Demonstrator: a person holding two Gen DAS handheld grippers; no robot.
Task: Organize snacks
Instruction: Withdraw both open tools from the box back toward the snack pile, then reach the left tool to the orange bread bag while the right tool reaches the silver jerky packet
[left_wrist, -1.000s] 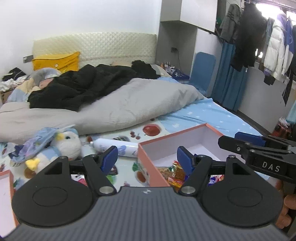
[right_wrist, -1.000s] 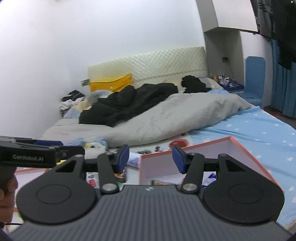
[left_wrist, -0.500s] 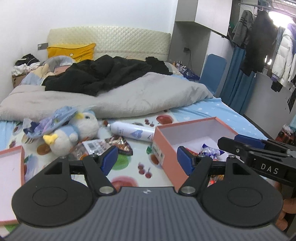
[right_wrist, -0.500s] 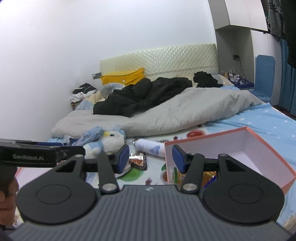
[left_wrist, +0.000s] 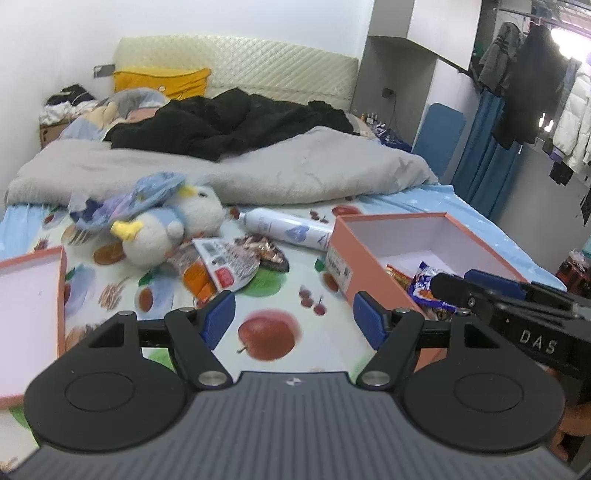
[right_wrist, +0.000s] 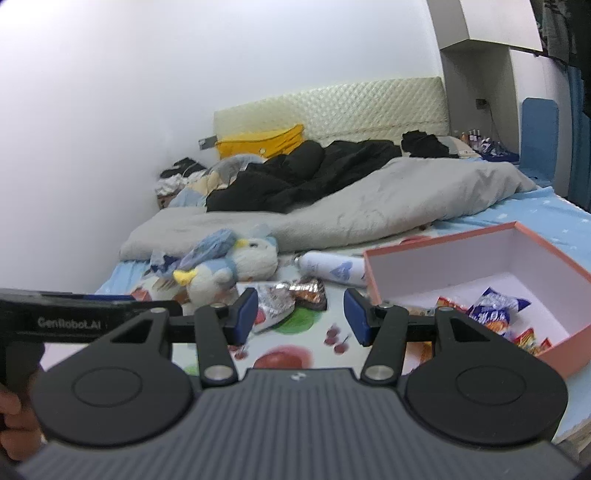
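A pink cardboard box (left_wrist: 362, 258) (right_wrist: 461, 236) stands open on the fruit-print sheet, with several bright snack packets (left_wrist: 424, 284) (right_wrist: 495, 306) inside. Loose packets lie left of it: an orange-and-white one (left_wrist: 221, 266) and a brown foil one (left_wrist: 267, 253) (right_wrist: 295, 293). My left gripper (left_wrist: 293, 321) hovers open over the sheet between the loose packets and the box, holding nothing. My right gripper (right_wrist: 301, 315) is also open and empty, just short of the foil packet, with the box to its right.
A plush penguin (left_wrist: 166, 229) (right_wrist: 229, 266) and a white bottle (left_wrist: 284, 229) (right_wrist: 328, 267) lie behind the packets. The box lid (left_wrist: 29, 295) rests at the far left. A grey duvet (left_wrist: 258, 173) and black clothes cover the far bed.
Both views have swung left and down: the box slid to the right of each picture and the loose packets, bottle and lid came into sight. The jaws kept the same width.
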